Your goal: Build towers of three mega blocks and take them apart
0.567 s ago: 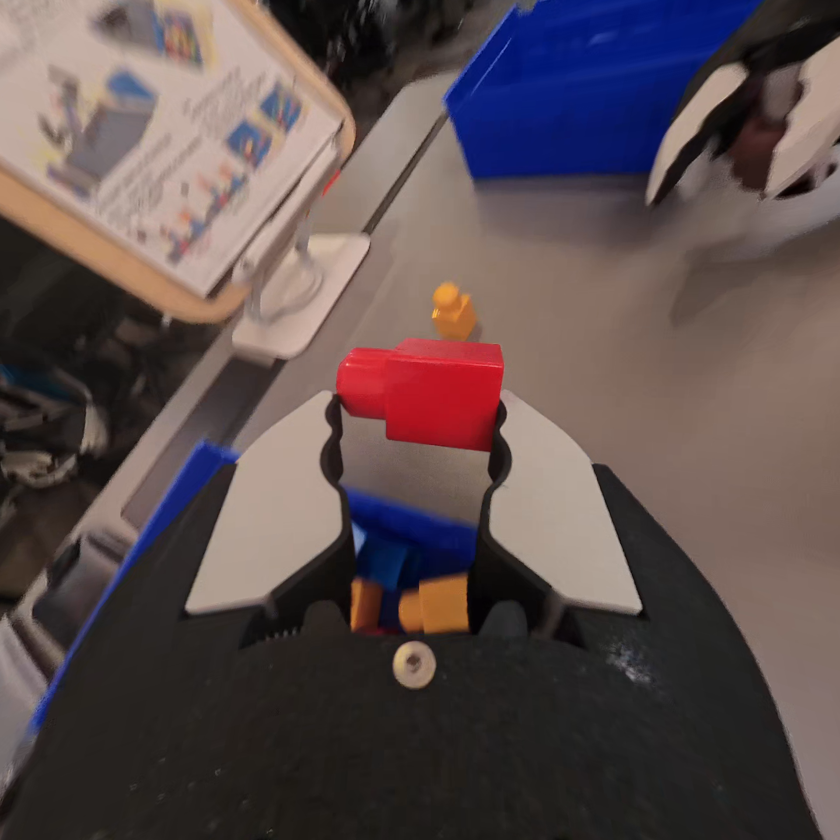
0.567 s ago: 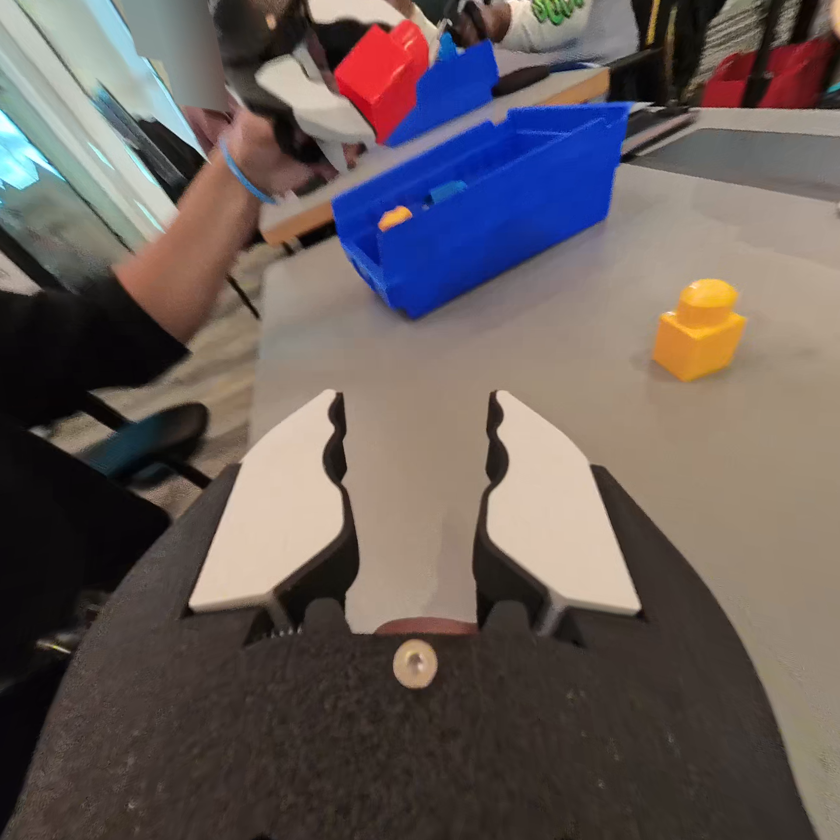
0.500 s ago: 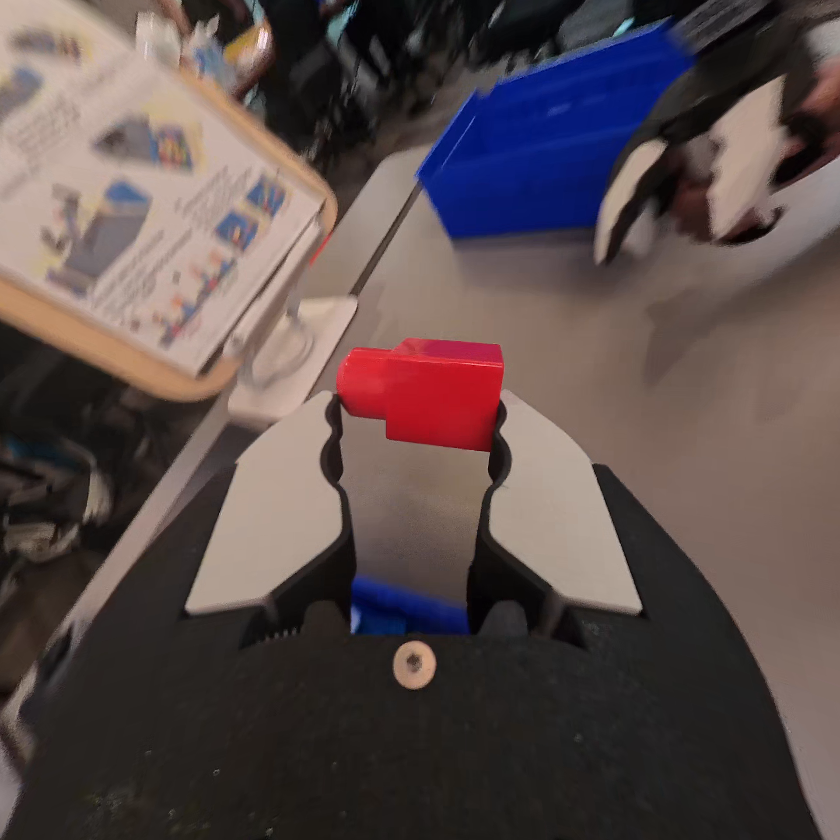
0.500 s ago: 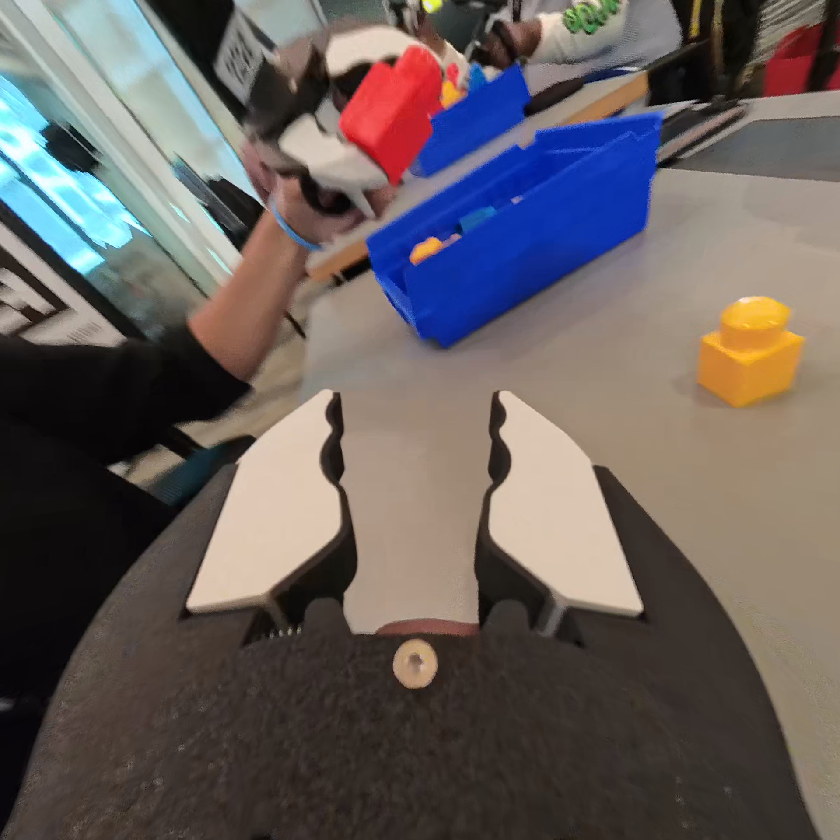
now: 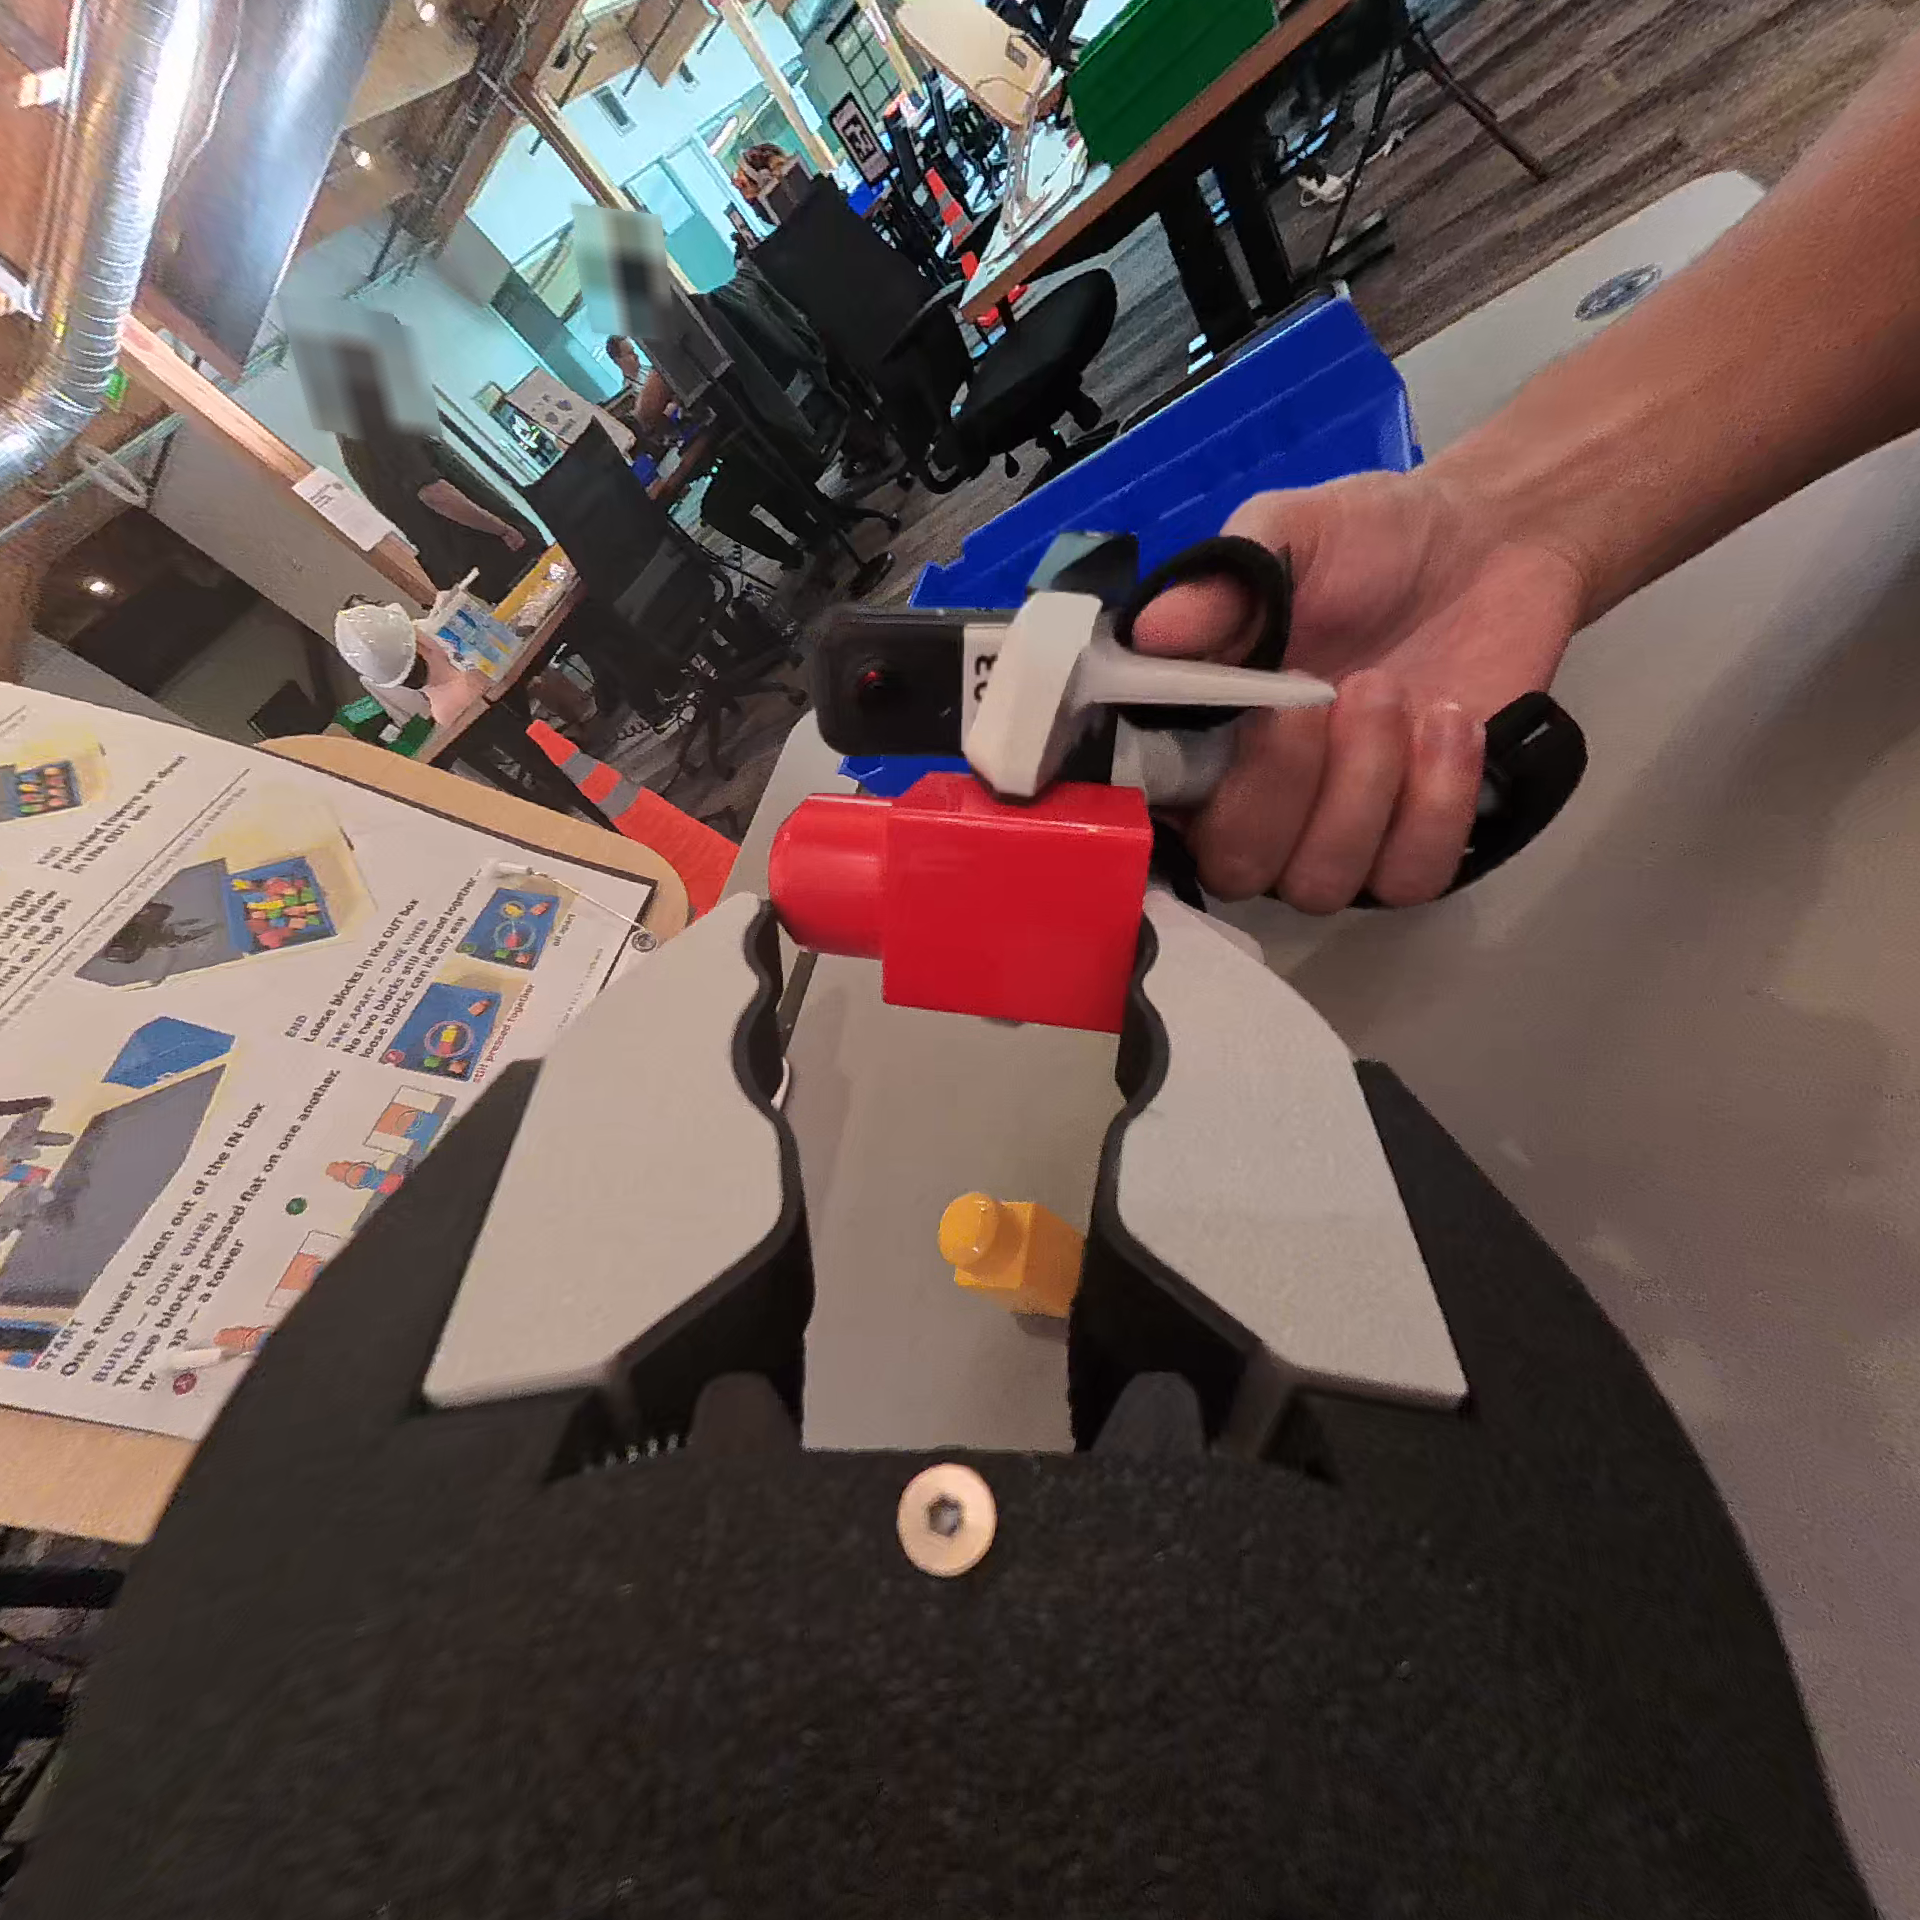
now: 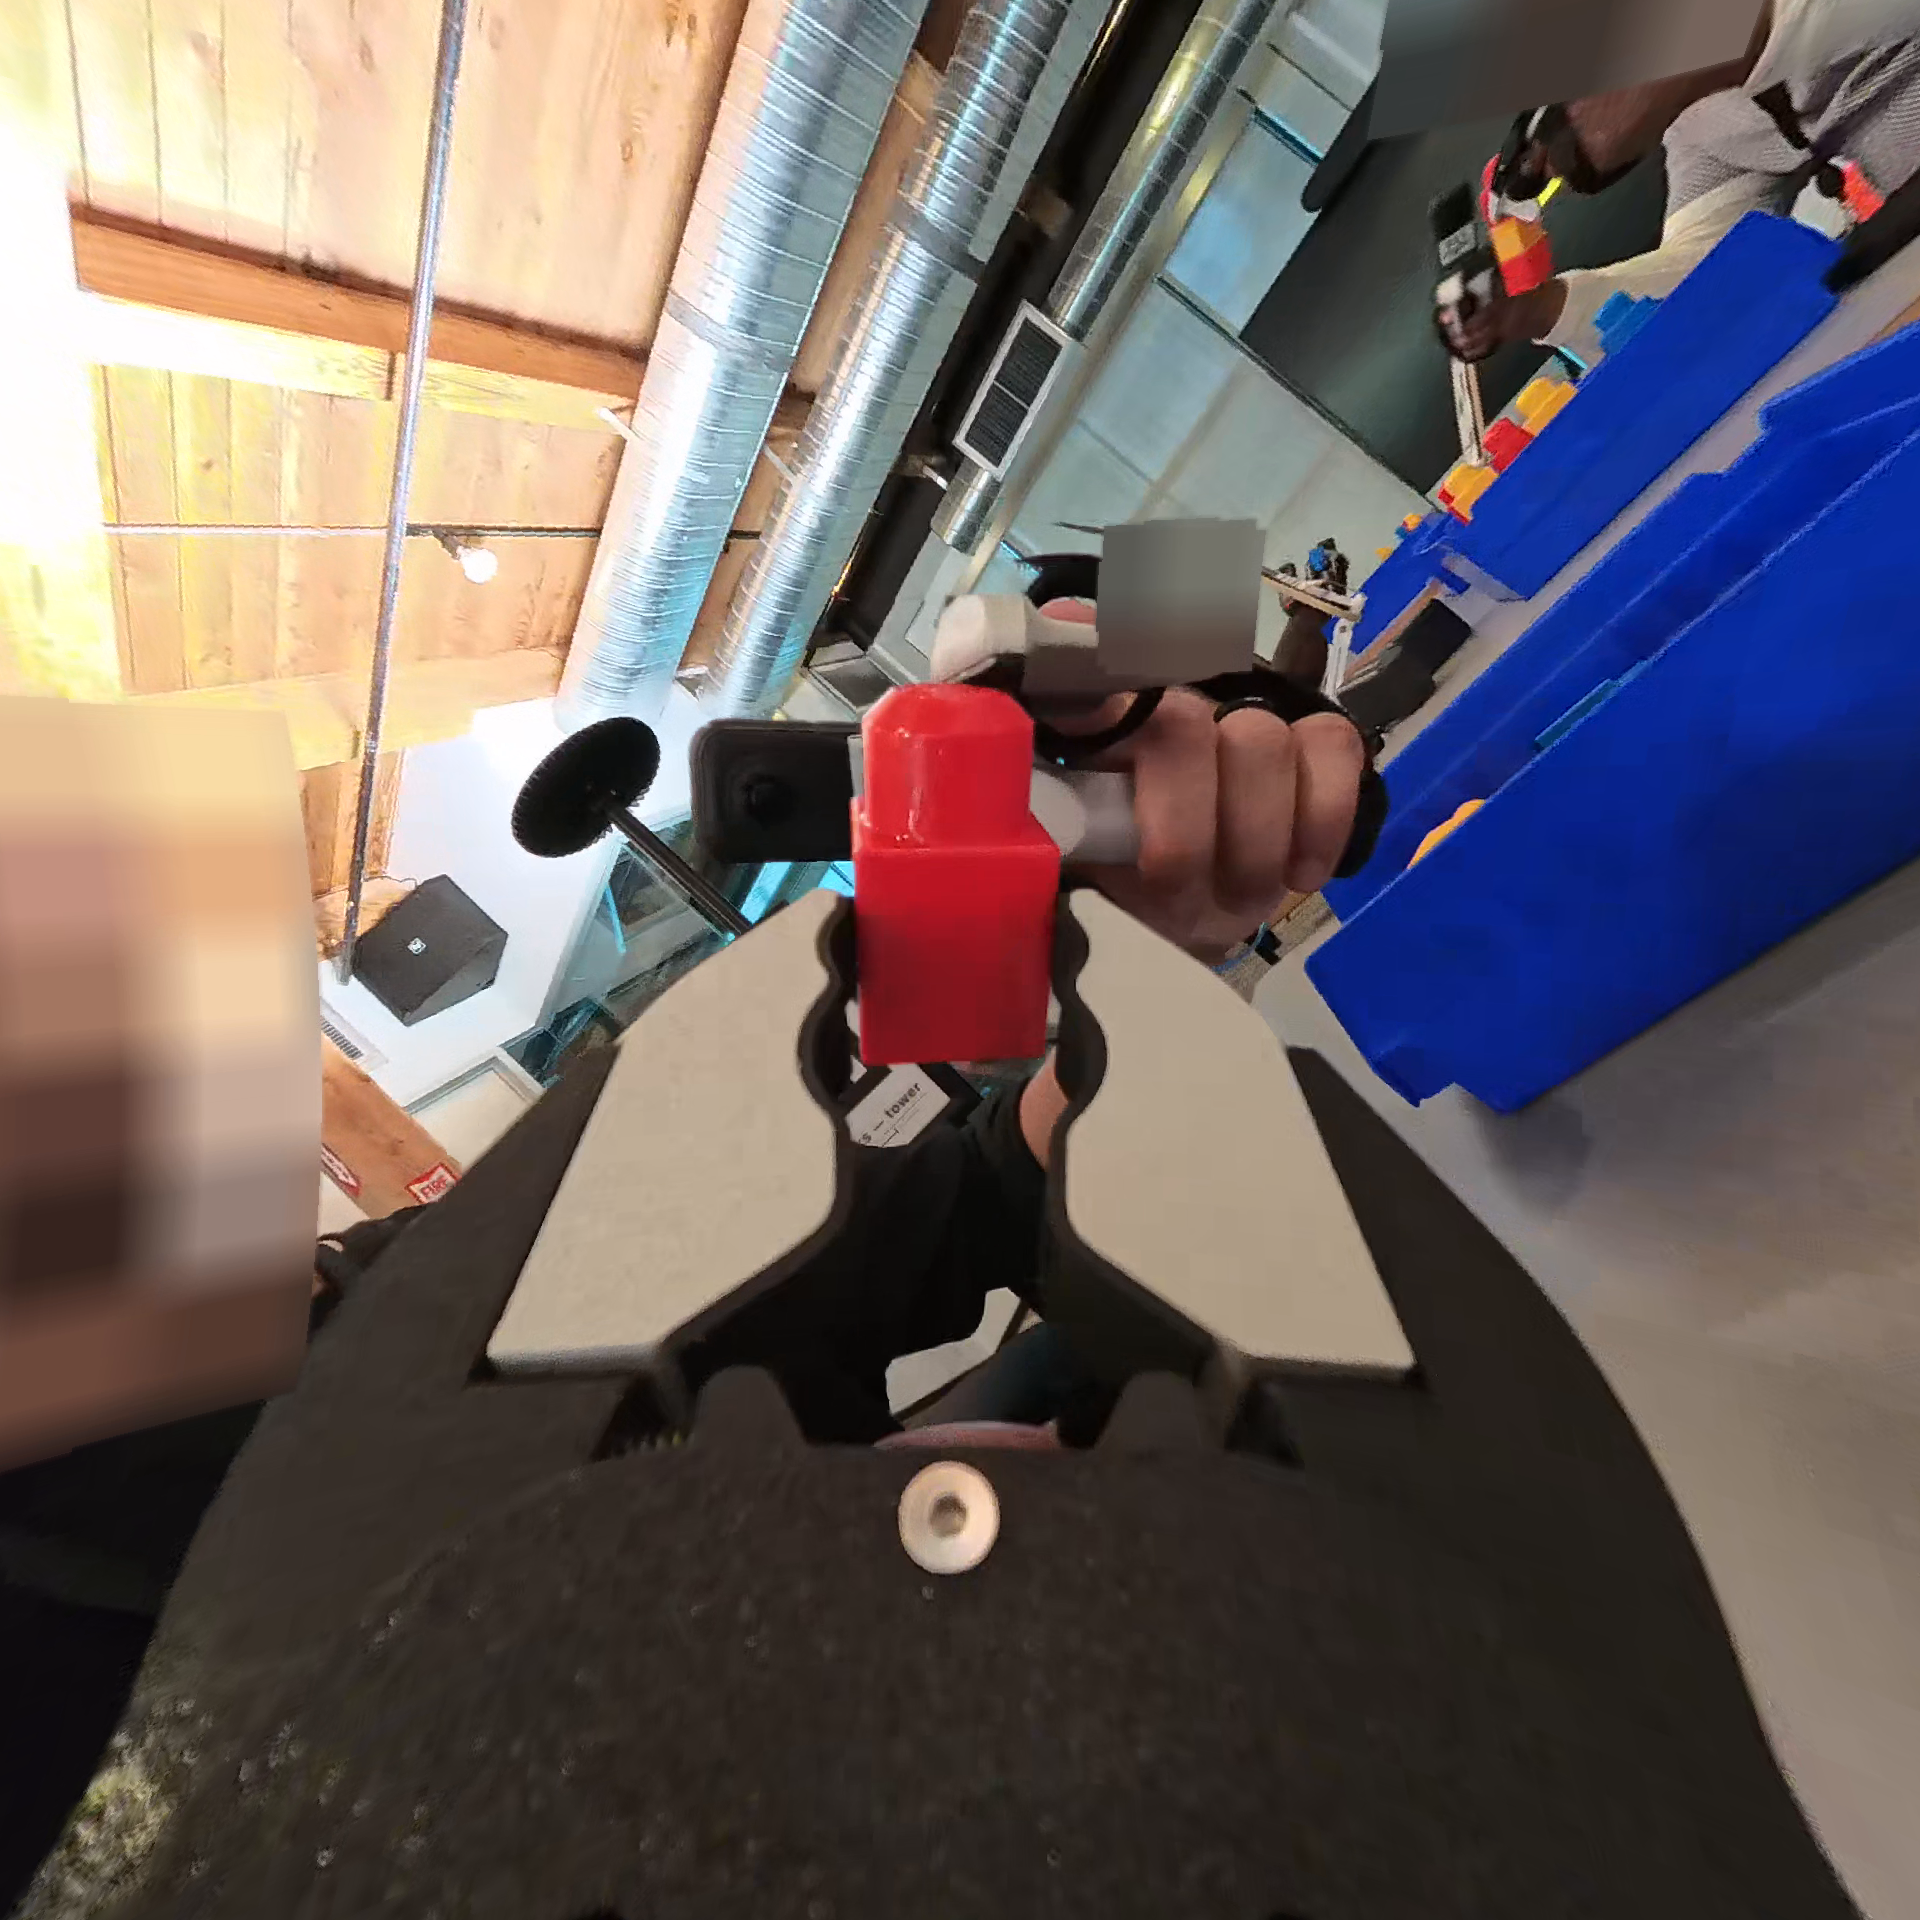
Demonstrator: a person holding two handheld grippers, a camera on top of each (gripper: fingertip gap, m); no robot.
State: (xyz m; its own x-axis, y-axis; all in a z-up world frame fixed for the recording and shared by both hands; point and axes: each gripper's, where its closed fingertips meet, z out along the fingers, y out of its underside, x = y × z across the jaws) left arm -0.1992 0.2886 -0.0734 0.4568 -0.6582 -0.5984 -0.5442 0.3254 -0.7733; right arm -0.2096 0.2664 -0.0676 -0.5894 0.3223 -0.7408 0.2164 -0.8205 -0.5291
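Red block (image 5: 997,904) sits clamped in both your grippers' jaws, left gripper (image 5: 951,961) and right gripper (image 6: 951,956), held above the grey worktop (image 5: 1662,1143). Yellow block (image 5: 1013,1262) stands on the worktop at 6 o'clock of it.

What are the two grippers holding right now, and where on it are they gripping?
Both grip the same red block. The left gripper clamps its square body, stud sticking out sideways; the right gripper pinches the body's sides too.
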